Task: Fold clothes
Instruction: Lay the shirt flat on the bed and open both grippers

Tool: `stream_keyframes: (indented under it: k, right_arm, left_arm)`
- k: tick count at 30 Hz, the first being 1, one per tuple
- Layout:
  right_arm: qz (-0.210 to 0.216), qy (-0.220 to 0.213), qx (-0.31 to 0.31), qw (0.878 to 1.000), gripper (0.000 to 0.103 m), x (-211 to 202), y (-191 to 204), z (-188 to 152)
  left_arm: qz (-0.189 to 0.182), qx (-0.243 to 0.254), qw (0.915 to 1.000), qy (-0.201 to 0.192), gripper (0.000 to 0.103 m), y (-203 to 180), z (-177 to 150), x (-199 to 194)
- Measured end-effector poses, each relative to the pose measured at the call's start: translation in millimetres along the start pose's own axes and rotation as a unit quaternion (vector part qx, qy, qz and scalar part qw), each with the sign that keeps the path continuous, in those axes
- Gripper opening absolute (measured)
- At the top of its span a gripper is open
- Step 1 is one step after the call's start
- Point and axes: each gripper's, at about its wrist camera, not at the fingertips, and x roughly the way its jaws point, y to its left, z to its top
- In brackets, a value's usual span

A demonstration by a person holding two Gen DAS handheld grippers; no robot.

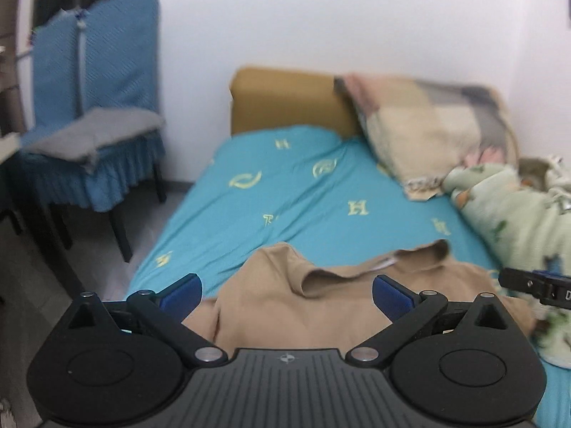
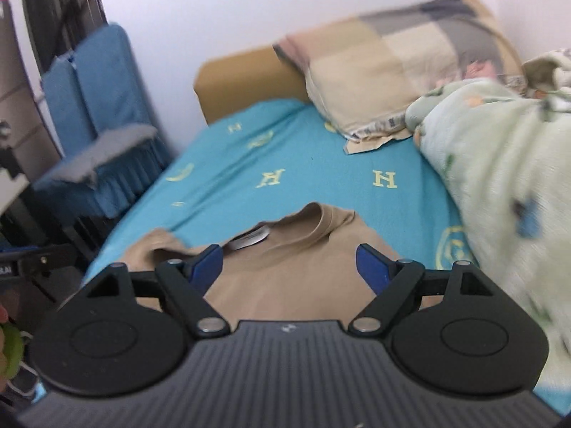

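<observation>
Wall: plain white wall behind the bed, evenly lit, no strong shadows.
Floor: grey floor at 9 o'clock of the bed, partly blurred.
Bed: teal sheet with yellow letters and emblems, filling the middle of both views.
Headboard: mustard-yellow padded headboard at 12 o'clock, against the wall.
Pillow: patchwork pillow in cream, grey and pink, leaning on the headboard at 1 o'clock.
Blanket: pale green patterned blanket bunched along the bed at 3 o'clock.
Chair: chair with a blue cover at 10 o'clock, dark legs, beside the bed.
Seat: grey cloth lying on the chair's seat.
</observation>
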Motion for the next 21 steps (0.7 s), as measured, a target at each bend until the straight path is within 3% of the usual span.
stream_keyframes:
  k: [7, 12, 17, 21]
  right_arm:
    - [0.019, -0.034, -0.005, 0.999, 0.083, -148.7, 28.5, -55.0]
    - [0.03, -0.06, -0.005, 0.998, 0.083, -223.4, 35.3, -92.5]
    - [0.032, -0.099, -0.035, 0.994, 0.083, -256.1, 36.7, -134.7]
    - [0.03, -0.1, -0.041, 0.994, 0.083, -253.8, 28.8, -162.5]
  left_arm:
    - [0.003, -0.007, 0.9986, -0.052, 0.103, -15.4, -69.0, -161.8]
    - [0.014, -0.001, 0.997, -0.076, 0.103, -31.9, -116.8, -252.1]
    - [0.034, 0.015, 0.9941, -0.102, 0.103, -42.1, -161.1, -295.9]
    - [0.029, 0.003, 0.9919, -0.124, 0.103, -37.8, -191.8, -306.4]
